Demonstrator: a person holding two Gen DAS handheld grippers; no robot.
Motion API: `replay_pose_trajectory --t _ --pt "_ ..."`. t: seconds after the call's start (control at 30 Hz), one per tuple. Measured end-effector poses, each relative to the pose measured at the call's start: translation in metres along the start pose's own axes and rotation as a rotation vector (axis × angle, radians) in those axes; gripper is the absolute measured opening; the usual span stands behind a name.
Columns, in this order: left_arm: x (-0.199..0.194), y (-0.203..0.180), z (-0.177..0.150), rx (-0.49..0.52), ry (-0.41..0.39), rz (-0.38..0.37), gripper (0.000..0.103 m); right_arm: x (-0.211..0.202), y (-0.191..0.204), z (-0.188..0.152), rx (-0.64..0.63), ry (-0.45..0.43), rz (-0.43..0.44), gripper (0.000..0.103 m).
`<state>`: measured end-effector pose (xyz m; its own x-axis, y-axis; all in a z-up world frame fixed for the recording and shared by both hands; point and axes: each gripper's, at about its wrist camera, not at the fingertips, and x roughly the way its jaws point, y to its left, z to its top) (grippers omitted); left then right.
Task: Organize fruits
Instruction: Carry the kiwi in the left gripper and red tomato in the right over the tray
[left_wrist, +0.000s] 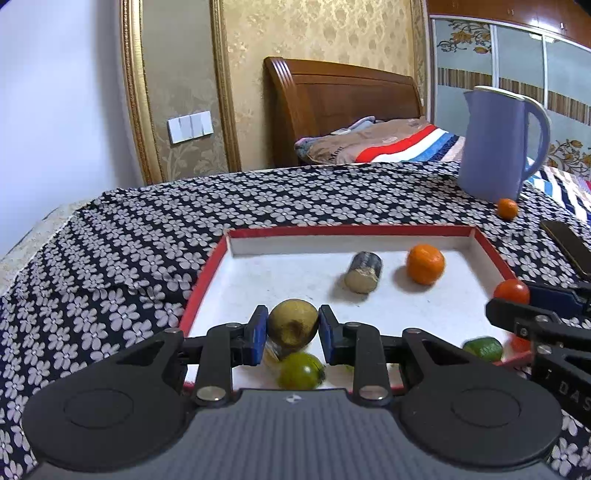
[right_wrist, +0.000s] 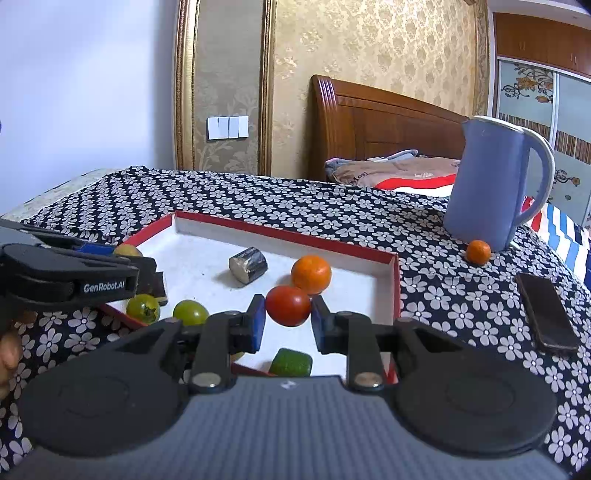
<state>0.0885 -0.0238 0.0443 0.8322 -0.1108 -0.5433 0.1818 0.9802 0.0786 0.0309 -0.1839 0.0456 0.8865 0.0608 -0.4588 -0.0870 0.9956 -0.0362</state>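
My left gripper (left_wrist: 293, 330) is shut on a round brownish-green fruit (left_wrist: 293, 324), held just above the near end of a red-rimmed white tray (left_wrist: 351, 230). In the right wrist view my right gripper (right_wrist: 288, 319) is shut on a red tomato (right_wrist: 288, 305) over the same tray (right_wrist: 295, 234). Inside the tray lie an orange (right_wrist: 311, 274), a short cut cylinder (right_wrist: 247, 264), two green tomatoes (right_wrist: 143, 309) (right_wrist: 190, 312) and a green chunk (right_wrist: 290, 362). The left gripper (right_wrist: 129, 260) shows at the left edge, and the right gripper (left_wrist: 517, 302) with its tomato (left_wrist: 511, 291) shows at the right.
A blue kettle (right_wrist: 495, 184) stands at the back right of the flowered tablecloth, with a small orange (right_wrist: 478, 252) at its base. A dark phone (right_wrist: 546, 317) lies right of the tray. A hand (right_wrist: 9, 354) shows at the left edge. A bed lies beyond the table.
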Motion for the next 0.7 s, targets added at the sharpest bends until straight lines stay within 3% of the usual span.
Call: replay_pose_trajectory --t 0.7 --pt "0.049 0.004 0.029 0.008 0.037 0.047 0.028 0.037 -0.009 0.023 0.000 0.035 -0.015 0.025"
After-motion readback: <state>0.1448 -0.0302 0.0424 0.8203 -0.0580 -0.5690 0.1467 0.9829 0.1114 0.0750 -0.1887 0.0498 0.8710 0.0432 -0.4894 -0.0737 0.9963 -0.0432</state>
